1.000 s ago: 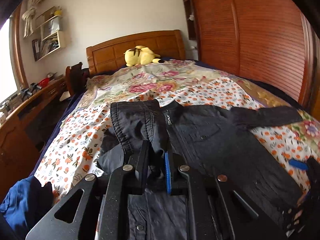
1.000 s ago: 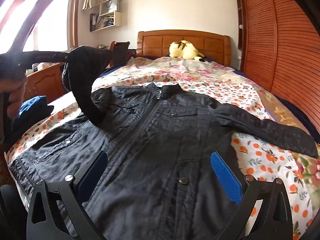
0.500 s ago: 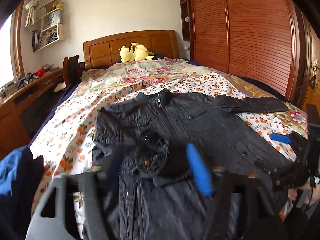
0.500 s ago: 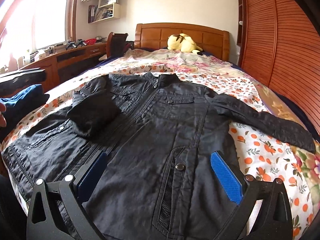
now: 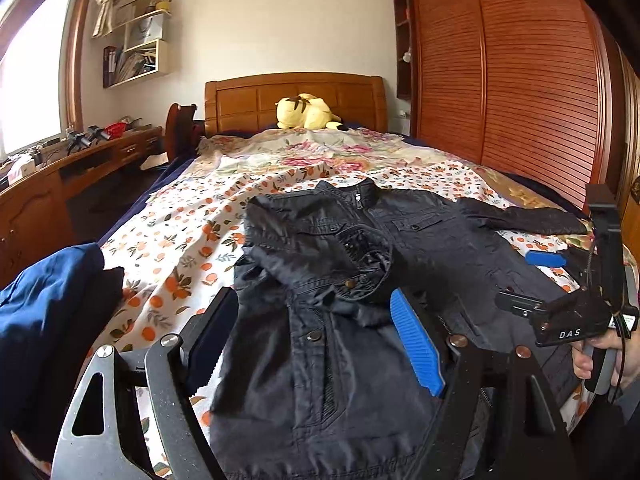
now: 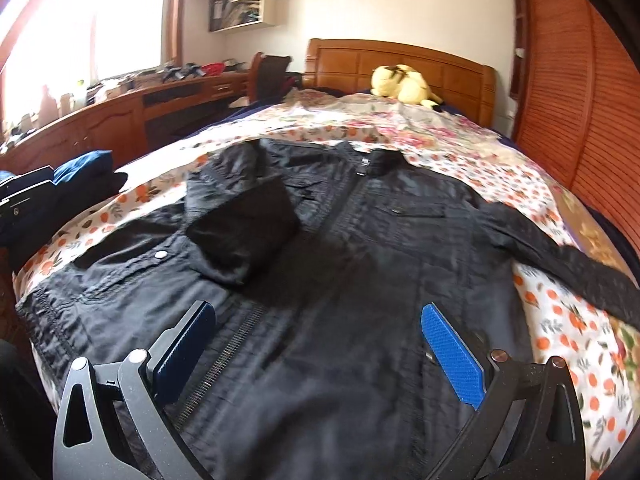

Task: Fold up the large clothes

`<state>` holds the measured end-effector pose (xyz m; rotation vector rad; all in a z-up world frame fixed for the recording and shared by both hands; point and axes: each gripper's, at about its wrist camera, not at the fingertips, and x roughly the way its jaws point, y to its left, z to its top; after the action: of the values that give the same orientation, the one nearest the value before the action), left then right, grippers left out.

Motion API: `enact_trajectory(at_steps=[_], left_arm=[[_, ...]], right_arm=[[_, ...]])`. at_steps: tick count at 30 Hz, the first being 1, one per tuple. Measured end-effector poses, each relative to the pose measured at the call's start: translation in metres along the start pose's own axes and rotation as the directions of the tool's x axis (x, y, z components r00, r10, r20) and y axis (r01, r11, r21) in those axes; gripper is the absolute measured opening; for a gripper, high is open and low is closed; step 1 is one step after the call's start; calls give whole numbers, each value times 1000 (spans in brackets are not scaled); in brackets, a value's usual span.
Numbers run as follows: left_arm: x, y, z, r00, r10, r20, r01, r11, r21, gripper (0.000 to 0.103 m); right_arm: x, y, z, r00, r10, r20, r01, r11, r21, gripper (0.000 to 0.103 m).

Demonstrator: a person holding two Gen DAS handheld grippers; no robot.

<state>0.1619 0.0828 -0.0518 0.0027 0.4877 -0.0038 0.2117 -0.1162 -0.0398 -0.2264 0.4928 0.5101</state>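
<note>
— jacket [image 6: 360, 280] is lying face up on the flowered bedspread [image 5: 192, 240], and it's running lengthwise down the bed: collar pointing toward the wooden headboard [image 5: 296, 100], hem sitting nearest the two tools.

— which sleeve is doing what?

— left sleeve [image 6: 240, 228] is lying folded in over the chest, its cuff resting on the front panel beside the zip. right sleeve [image 6: 560, 252] is stretching straight out sideways across the sheet toward the slatted wardrobe doors [image 5: 520, 80], so that one is crossing the long axis of the body.

— and the grippers?

— left gripper [image 5: 316, 336] is hovering over the lower left front of the jacket with its jaws spread wide, nothing between them; the blue pad [image 5: 416, 344] is showing bare. right gripper [image 6: 320, 352] is also gaping wide above the hem area, straddling the zip line, gripping nothing. from the left camera the right tool is showing at the bed's right edge with a hand [image 5: 600, 356] wrapped around its handle.

— anything else on the bed?

— yellow plush toy [image 5: 306, 111] is sitting up by the headboard, well apart from the jacket. blue clothing pile [image 5: 44, 320] is lying off the left side, near the hem corner. desk [image 6: 120, 116] is running along the window wall.
</note>
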Motion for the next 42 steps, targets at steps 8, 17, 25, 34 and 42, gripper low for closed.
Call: enact_trajectory(at_steps=[8,17,25,34,42], left_arm=[[-10,23,-14,1000,25,1,-25,1000,-1,79],[-16,51,-25,999,33,-14,-33,998,-47,79],[-17,49,-29,999,31,-16,-32,999,-18,79],[-16,46,-27,1000,7,-5,-7,1000,-24,79],[-8,37,-24,1000,-6,-7,6,1000,-22,79]], right_arm=[[33,33,45,997,67,-43,-70,995,-71,103],[99,71,63,979,15,-201,-61,972,-227,98],[127,51,72,965,8,-262,-57,982,-182,33],[35,19,83,995,78,57,-71,991,-112,6],[-59,-5,52,973,-8,231,23,998,-63,6]])
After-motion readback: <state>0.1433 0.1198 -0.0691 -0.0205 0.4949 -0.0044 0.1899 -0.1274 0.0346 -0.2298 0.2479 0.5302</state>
